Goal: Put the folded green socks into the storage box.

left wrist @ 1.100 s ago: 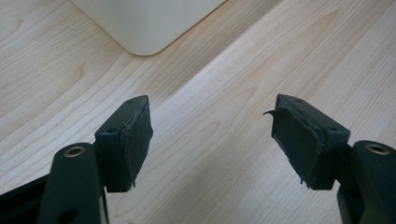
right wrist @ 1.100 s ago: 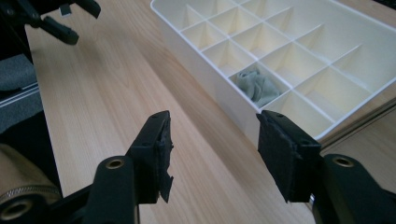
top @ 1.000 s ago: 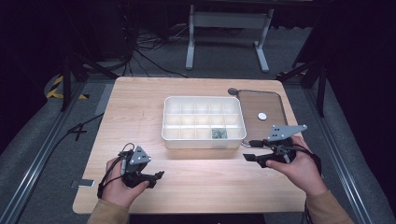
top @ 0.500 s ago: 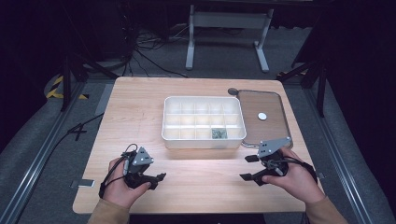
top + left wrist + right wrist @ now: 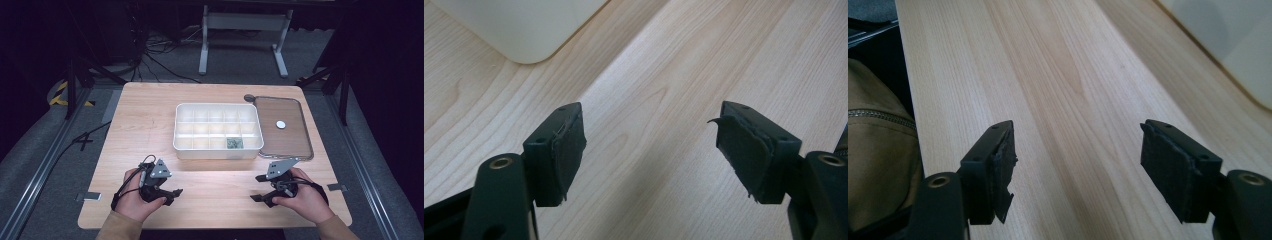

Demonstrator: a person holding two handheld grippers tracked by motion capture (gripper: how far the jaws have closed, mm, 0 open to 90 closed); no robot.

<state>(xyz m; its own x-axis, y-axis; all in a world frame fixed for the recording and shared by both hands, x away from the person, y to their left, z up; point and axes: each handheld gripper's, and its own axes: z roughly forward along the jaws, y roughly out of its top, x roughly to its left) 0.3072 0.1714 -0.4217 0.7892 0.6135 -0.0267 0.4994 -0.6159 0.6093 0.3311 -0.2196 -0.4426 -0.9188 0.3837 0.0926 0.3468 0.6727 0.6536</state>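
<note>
High view shows, at the near edge of the wooden worktop [image 5: 150,115], the left tongs [image 5: 169,192] and the right tongs [image 5: 260,189], both wide apart and holding nothing, then the white compartment box [image 5: 218,130], with small dark pieces [image 5: 233,143] in one front compartment, and beside it the brown tray [image 5: 283,127].

White divided box [image 5: 218,131]; pale wood-grain table [image 5: 150,115]; brown tray [image 5: 282,137].

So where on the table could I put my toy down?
The wood left of the white box is bare, and so is the strip behind it along the far edge. The front is crowded: the left hand-held gripper and right hand-held gripper sit there. The lid fills the right side.
</note>
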